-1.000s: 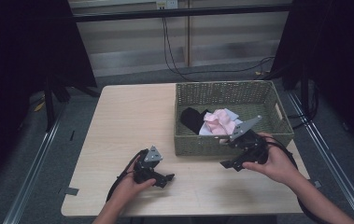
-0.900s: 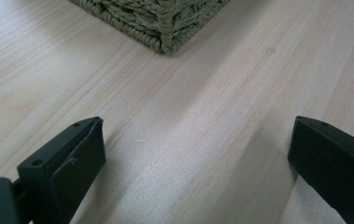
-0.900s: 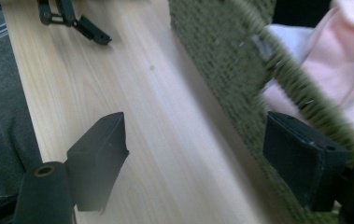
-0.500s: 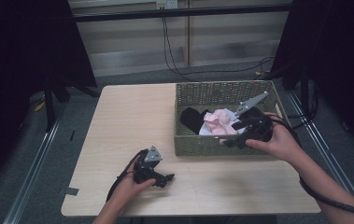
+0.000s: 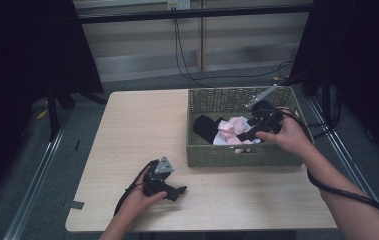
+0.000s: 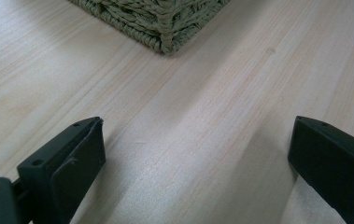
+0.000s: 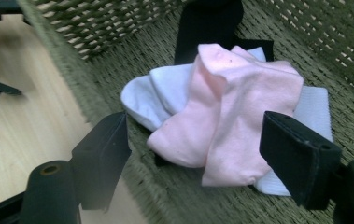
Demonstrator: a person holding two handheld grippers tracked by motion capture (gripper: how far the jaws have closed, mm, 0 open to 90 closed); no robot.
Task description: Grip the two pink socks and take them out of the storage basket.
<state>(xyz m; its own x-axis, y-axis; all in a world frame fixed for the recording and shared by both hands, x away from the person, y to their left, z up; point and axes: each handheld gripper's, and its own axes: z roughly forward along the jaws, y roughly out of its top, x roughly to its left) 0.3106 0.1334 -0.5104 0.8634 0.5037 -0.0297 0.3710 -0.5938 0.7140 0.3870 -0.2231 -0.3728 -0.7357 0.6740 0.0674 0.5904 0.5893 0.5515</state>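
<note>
Overhead forward-down view; gripper cameras close, perhaps sharing the basket point(image 5: 237, 155).

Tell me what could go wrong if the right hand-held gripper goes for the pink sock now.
1. The pink sock lies tangled over a white sock, so the open right hand-held gripper may lift both.
2. Its near jaw sits over the wicker basket's front wall, so it could catch the rim on the way down.
3. A black sock lies partly under the pile and might drag along.
</note>
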